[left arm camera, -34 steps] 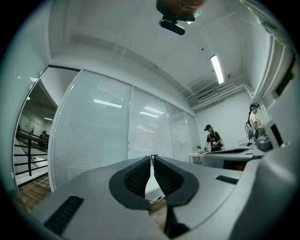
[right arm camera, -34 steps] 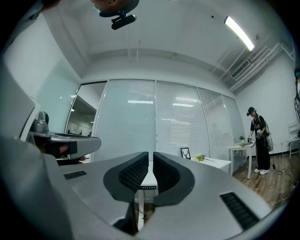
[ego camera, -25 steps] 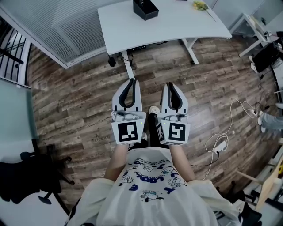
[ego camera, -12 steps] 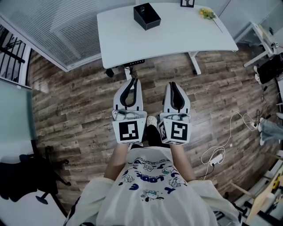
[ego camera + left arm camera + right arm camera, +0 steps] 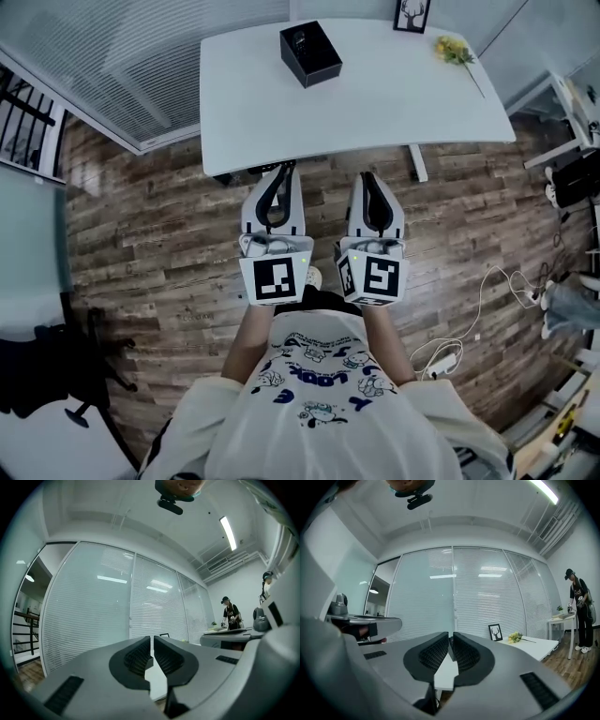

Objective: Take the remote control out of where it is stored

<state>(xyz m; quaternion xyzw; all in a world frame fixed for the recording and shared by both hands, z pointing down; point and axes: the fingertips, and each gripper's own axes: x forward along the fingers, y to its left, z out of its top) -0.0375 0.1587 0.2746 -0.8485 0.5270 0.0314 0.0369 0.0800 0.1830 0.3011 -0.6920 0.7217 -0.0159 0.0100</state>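
On white table [image 5: 375, 103], black box [image 5: 310, 53], squarish, askew

Box [image 5: 310, 53] on table [image 5: 375, 103] (far left), frame [image 5: 412, 14] at back edge, flowers [image 5: 455, 52] far right

Two grippers are in hand, one left gripper [image 5: 279, 172] and one right gripper [image 5: 367, 178], each bearing one marker cube [image 5: 276, 278]. One white surface [image 5: 394, 103] carries three things: one black box [image 5: 310, 53], one framed picture [image 5: 412, 15] and one sprig of yellow flowers [image 5: 455, 52]. On the floor [image 5: 159, 234] are one black chair [image 5: 42, 380], one power strip [image 5: 441, 354] and one white cable [image 5: 483, 286]. One bystander [image 5: 580, 609] stands in the right gripper view.
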